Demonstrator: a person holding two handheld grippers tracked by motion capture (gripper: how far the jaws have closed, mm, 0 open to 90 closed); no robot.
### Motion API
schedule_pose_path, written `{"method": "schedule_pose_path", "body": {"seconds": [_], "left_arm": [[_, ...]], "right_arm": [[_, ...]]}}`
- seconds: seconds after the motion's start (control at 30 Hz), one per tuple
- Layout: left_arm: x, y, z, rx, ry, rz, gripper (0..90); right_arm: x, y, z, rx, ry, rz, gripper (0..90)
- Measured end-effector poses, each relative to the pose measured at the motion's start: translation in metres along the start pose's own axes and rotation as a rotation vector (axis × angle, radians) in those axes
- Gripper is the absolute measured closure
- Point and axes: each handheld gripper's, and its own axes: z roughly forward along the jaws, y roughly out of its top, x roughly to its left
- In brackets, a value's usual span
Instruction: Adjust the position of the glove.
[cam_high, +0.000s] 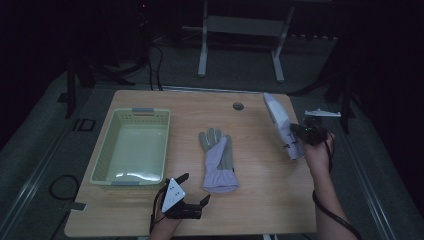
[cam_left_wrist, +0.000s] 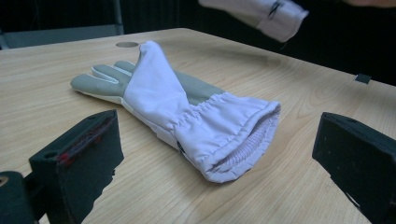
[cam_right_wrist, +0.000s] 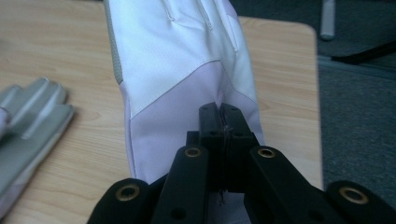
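Over the right side of the tabletop (cam_high: 260, 200), the right gripper (cam_high: 300, 134) is holding a white glove (cam_high: 280, 124) off the wood, its fingers (cam_right_wrist: 209, 122) pinching tight on the fabric near the cuff. The glove's finger end is pointing toward the far edge. In the left gripper view, that glove's cuff is hanging in the air at the top of the scene. Near the middle of the tabletop, a second glove (cam_high: 218, 159) is lying flat, its grey palm showing and its cuff facing the near edge. The left gripper (cam_high: 194, 189) is resting just short of that cuff, its fingers (cam_left_wrist: 79, 158) standing wide apart and gripping nothing. A pale green basket (cam_high: 105, 155) is sitting on the left side, well apart from both gloves.
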Motion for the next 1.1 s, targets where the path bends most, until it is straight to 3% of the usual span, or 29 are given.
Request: {"method": "schedule_pose_path", "body": {"seconds": [0.2, 0.27, 0.4, 0.57, 0.83, 1.1], "left_arm": [[0.000, 0.000, 0.000, 0.005, -0.003, 0.007, 1.7], [-0.001, 0.000, 0.000, 0.001, -0.004, 0.009, 1.7], [0.000, 0.000, 0.000, 0.002, -0.006, 0.007, 1.7], [0.000, 0.000, 0.000, 0.001, -0.004, 0.008, 1.7], [0.001, 0.000, 0.000, 0.008, -0.013, -0.005, 1.7], [0.000, 0.001, 0.001, 0.016, -0.016, 0.006, 1.7]], "right_arm": [[0.012, -0.009, -0.036, -0.020, -0.069, 0.027, 89.0], [0.020, -0.019, -0.044, -0.023, -0.114, 0.028, 89.0], [0.030, -0.040, -0.045, -0.006, -0.129, 0.059, 89.0], [0.039, -0.064, -0.029, 0.032, -0.124, 0.098, 89.0], [0.049, -0.081, 0.012, 0.082, -0.072, 0.129, 88.7], [0.057, -0.093, 0.040, 0.117, -0.036, 0.113, 83.1]]}}
